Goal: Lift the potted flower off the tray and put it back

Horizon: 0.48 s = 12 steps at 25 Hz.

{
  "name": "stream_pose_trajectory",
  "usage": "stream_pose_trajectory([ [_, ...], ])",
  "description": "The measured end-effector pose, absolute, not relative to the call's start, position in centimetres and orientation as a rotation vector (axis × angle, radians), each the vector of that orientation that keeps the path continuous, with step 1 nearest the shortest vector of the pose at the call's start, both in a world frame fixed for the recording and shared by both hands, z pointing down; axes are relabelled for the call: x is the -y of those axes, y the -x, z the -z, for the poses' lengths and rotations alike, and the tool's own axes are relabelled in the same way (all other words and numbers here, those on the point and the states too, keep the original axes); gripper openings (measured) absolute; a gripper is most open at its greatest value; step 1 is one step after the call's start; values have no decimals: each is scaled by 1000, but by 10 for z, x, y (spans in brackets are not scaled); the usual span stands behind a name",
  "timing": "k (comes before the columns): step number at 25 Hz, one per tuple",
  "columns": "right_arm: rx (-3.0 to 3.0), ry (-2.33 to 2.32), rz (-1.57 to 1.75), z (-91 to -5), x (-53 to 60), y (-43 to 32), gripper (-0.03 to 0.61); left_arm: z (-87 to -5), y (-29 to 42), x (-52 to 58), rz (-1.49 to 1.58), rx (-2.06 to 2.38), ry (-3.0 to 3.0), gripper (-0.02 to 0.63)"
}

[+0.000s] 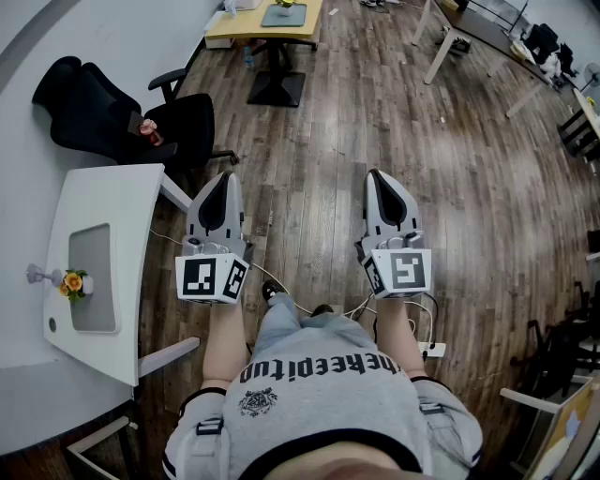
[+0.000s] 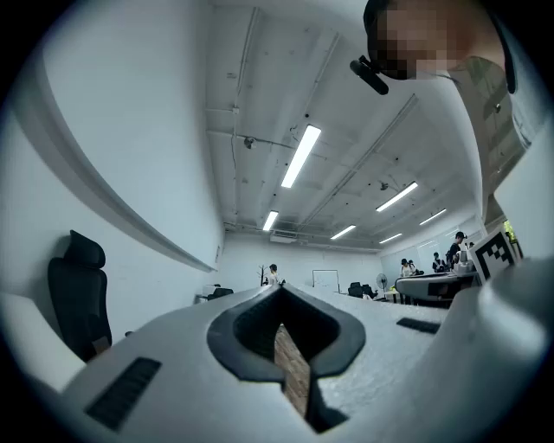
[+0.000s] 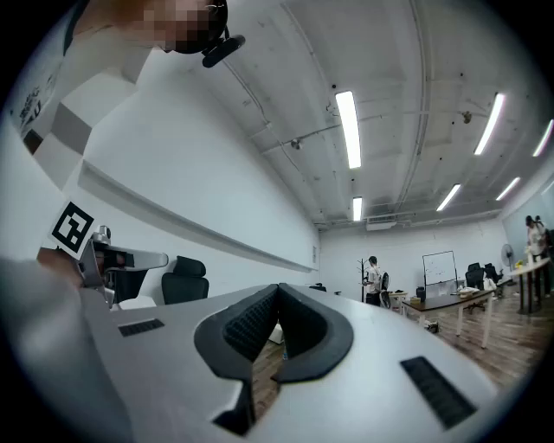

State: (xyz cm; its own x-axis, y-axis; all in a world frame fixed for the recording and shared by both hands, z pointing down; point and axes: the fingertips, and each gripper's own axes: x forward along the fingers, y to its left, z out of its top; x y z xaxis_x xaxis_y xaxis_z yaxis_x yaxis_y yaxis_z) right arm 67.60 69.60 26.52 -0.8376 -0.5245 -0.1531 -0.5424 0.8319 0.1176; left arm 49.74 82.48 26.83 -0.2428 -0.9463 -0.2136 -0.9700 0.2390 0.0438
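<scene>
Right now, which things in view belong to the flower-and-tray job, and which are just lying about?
Job in hand: potted flower; grey tray; white table; left gripper and right gripper, both shut and empty.

Lying about: black office chair; yellow-topped desk; floor cables.

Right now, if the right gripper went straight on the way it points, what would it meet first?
Nothing close: the right gripper points over open wooden floor; the way looks free, though far depth is unclear.
</scene>
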Motion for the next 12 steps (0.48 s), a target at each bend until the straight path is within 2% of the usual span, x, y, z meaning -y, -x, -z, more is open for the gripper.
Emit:
stream_pose_trajectory([
  [12,-2883,853,-231,-267,-691,-660,3,-267,-485,-813,-266,-2337,1855,3],
])
